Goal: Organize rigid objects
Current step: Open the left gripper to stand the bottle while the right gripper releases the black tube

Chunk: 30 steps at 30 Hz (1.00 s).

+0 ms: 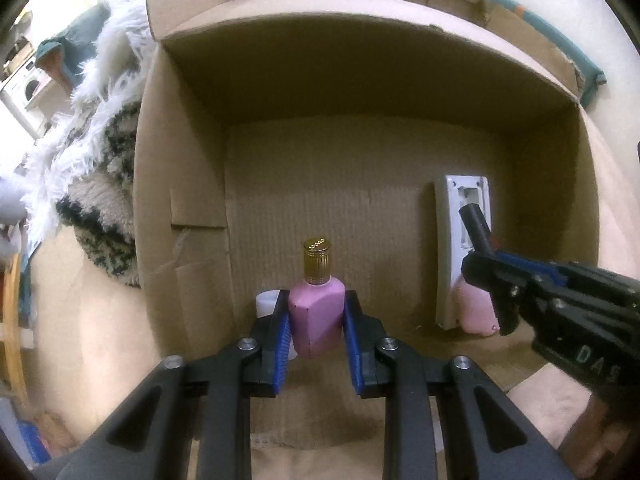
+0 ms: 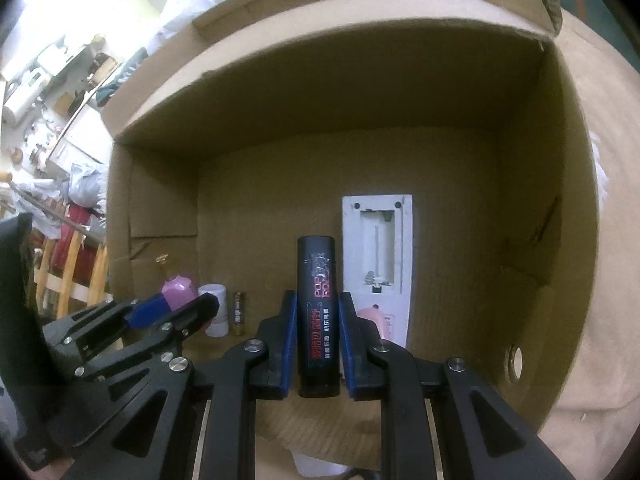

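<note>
Evidently both are placing: the left gripper [image 1: 316,320] clamps the pink bottle [image 1: 317,316] upright inside the cardboard box [image 1: 180,184]; the right gripper [image 2: 318,336] clamps a black tube [image 2: 319,312], best lowered clear of the white remote [image 2: 378,256].

The black tube [image 2: 319,312] carries the most writing. Near its middle stand the white and red letters "POP", set sideways along the tube, and under them are rows of red and white Chinese characters, too small for me to read with certainty. On the body of the right gripper [image 1: 478,248], at the near right of the left wrist view, I can read the pale letters "DAS". The gold cap [image 1: 317,261] of the pink bottle [image 1: 316,320] has small embossed letters on top, not legible.
</note>
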Each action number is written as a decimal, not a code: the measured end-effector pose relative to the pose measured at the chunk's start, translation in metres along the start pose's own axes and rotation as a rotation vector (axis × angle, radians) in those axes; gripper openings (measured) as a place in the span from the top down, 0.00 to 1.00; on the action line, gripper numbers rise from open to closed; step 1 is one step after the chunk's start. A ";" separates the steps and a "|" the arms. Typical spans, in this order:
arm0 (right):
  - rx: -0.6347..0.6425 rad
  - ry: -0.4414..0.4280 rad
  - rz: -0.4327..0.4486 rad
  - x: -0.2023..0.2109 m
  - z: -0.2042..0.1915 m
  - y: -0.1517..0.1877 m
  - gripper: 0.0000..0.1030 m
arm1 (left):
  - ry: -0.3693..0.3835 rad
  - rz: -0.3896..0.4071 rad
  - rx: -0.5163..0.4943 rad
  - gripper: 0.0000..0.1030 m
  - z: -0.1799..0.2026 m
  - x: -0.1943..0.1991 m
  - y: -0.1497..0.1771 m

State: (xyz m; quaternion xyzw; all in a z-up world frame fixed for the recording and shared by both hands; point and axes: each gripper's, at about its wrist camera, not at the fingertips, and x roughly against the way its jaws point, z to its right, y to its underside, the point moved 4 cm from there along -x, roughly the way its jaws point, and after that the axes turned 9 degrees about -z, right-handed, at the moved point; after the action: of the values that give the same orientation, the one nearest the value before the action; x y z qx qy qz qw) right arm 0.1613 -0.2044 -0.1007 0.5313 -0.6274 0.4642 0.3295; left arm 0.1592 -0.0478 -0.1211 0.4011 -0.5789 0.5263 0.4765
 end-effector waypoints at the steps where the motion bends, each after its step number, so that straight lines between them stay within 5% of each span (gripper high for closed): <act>1: -0.003 0.001 -0.002 -0.001 0.001 0.000 0.80 | 0.003 -0.007 0.006 0.79 0.000 -0.002 0.000; 14: -0.085 0.034 -0.041 -0.016 0.009 0.000 0.77 | 0.015 -0.003 0.014 0.78 0.000 -0.006 -0.002; 16: -0.084 0.044 -0.034 -0.013 0.006 0.002 0.66 | 0.026 -0.017 0.020 0.62 0.001 -0.001 0.004; 18: -0.091 0.032 -0.014 -0.005 0.004 0.004 0.27 | 0.018 -0.018 0.056 0.43 -0.002 0.005 0.004; 22: -0.080 0.000 0.030 0.014 -0.002 0.006 0.23 | -0.013 0.019 0.115 0.30 -0.002 0.024 0.005; 25: -0.071 0.002 0.046 0.021 -0.002 0.009 0.05 | -0.066 0.032 0.148 0.30 -0.001 0.032 0.009; 30: -0.075 -0.019 0.033 0.023 0.001 0.011 0.05 | -0.067 0.029 0.220 0.30 -0.014 0.038 0.012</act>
State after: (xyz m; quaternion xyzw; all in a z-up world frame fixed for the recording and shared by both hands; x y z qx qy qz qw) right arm 0.1460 -0.2138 -0.0828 0.5125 -0.6562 0.4405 0.3356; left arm 0.1407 -0.0311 -0.0867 0.4597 -0.5390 0.5800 0.4022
